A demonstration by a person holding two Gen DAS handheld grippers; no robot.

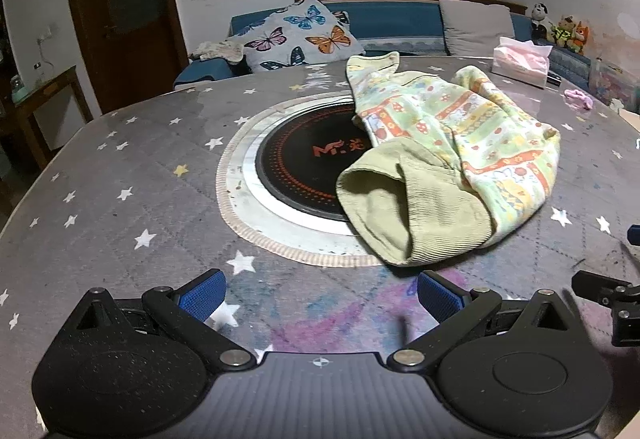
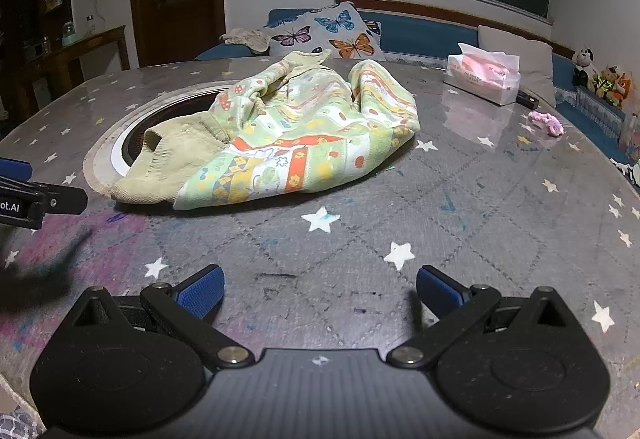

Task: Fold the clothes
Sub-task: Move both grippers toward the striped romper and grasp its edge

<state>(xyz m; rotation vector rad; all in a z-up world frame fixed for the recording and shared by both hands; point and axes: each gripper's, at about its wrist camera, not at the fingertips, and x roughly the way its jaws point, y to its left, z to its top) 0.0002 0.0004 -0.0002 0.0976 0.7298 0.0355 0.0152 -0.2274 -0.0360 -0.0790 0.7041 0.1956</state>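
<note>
Figure. Both tongs before the first grasp. Nearest in each wrist view, the left gripper (image 1: 322,297) and right gripper (image 2: 320,293) stand with jaws spread wide and nothing between the blue pads (image 1: 204,295); both tilt down over the star-printed table (image 1: 120,175), clear of the cloth. The right gripper's arm shows at the right edge of the left view, so the two tools work close together.

Just beyond lies the garment (image 1: 452,155), a small printed piece with a green ribbed cuff (image 1: 384,207), crumpled rather than flat. Its near part drapes over the rim of the round hob (image 1: 296,163) set into the table; the rest rests on the tabletop.

Risks, as judged from this layout: a pinch into the bunched heap may catch several layers at once, so the fold traps creases; pads descending onto the hard, glossy surface may slip under no fabric and push the cloth instead; dragging it may snag the cuff on the hob's raised ring; the grippers may collide if both reach for the cuff.

Farther off, a tissue box (image 2: 484,79) and a pink scrap (image 2: 546,123) sit well apart, then a sofa (image 1: 396,23).
</note>
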